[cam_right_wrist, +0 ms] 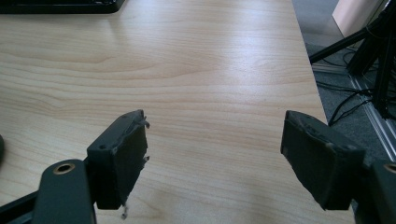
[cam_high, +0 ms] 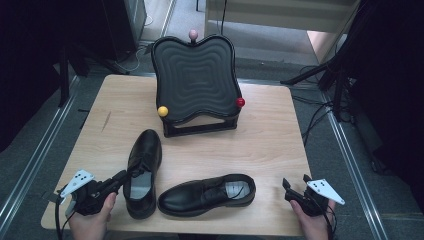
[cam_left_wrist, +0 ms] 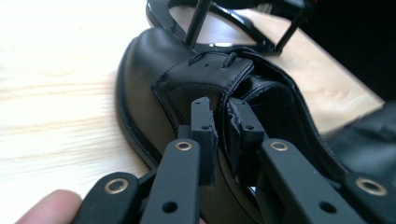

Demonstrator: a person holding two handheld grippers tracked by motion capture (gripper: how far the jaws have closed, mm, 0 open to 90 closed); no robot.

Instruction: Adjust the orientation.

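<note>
Black leather: the left shoe (cam_high: 142, 172) lies on the table (cam_high: 270, 135) just in front of the stand (cam_high: 196, 82), toe toward it, heel toward the person. The left gripper (cam_high: 121, 176) has its jaws clenched on the shoe's collar rim (cam_left_wrist: 223, 123), one jaw outside the leather, one inside the opening. The second shoe (cam_high: 207, 194) lies crosswise farther in front of the stand, its toe near the first shoe's heel. The right gripper (cam_high: 295, 186) hovers well right of it, jaws spread wide over bare wood, grasping nothing.
</note>
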